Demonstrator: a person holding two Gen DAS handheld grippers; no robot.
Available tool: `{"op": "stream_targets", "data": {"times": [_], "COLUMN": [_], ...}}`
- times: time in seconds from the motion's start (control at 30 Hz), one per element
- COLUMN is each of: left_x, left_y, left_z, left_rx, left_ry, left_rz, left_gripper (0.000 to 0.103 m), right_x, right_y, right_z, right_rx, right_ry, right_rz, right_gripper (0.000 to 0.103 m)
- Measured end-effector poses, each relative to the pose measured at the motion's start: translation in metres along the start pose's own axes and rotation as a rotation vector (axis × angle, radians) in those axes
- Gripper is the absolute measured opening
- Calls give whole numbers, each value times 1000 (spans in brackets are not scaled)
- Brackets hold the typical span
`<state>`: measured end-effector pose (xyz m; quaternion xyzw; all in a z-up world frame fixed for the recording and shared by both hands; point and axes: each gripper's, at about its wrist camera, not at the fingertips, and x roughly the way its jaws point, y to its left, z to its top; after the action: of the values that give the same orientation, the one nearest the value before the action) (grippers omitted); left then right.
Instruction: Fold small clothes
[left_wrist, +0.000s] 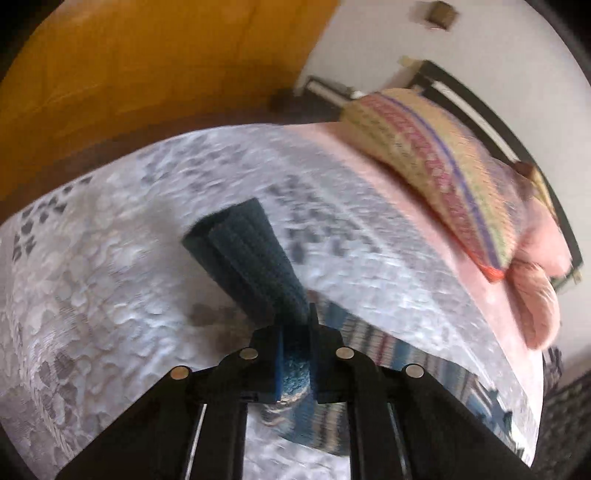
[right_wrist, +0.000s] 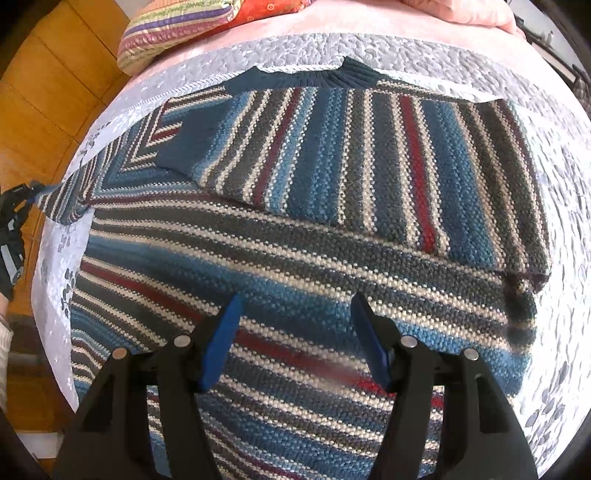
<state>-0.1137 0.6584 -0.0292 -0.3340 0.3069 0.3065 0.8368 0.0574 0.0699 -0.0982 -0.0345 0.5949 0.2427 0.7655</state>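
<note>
Your left gripper (left_wrist: 295, 354) has its fingers clenched on the dark blue ribbed cuff (left_wrist: 243, 254) of the striped sweater (right_wrist: 314, 229). Your right gripper (right_wrist: 295, 332) hovers spread and empty over the sweater's body, which lies half-folded on the grey patterned bedspread (right_wrist: 424, 55).

My two grippers, left (left_wrist: 295, 354) and right (right_wrist: 295, 339), were matte black linkages with round silver pivot pins and flat blue finger pads (right_wrist: 221, 343).
</note>
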Motion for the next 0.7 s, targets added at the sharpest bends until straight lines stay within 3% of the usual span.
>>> {"op": "stream_targets", "data": {"times": [0.33, 0.5, 0.7], "left_x": [-20, -20, -15], "left_y": [-114, -177, -239], "left_z": [-32, -65, -113], "left_rx": [139, 200, 277], "left_ry": [9, 47, 95], "left_rz": [-205, -314, -388], "left_gripper": [9, 9, 9], "right_x": [-14, -17, -17], "right_y": [-18, -30, -39], "right_z": [-2, -2, -4], "right_rx": [36, 55, 68], "right_ry": [-28, -37, -41], "right_rz": [3, 2, -1], "right_gripper": [62, 62, 62]}}
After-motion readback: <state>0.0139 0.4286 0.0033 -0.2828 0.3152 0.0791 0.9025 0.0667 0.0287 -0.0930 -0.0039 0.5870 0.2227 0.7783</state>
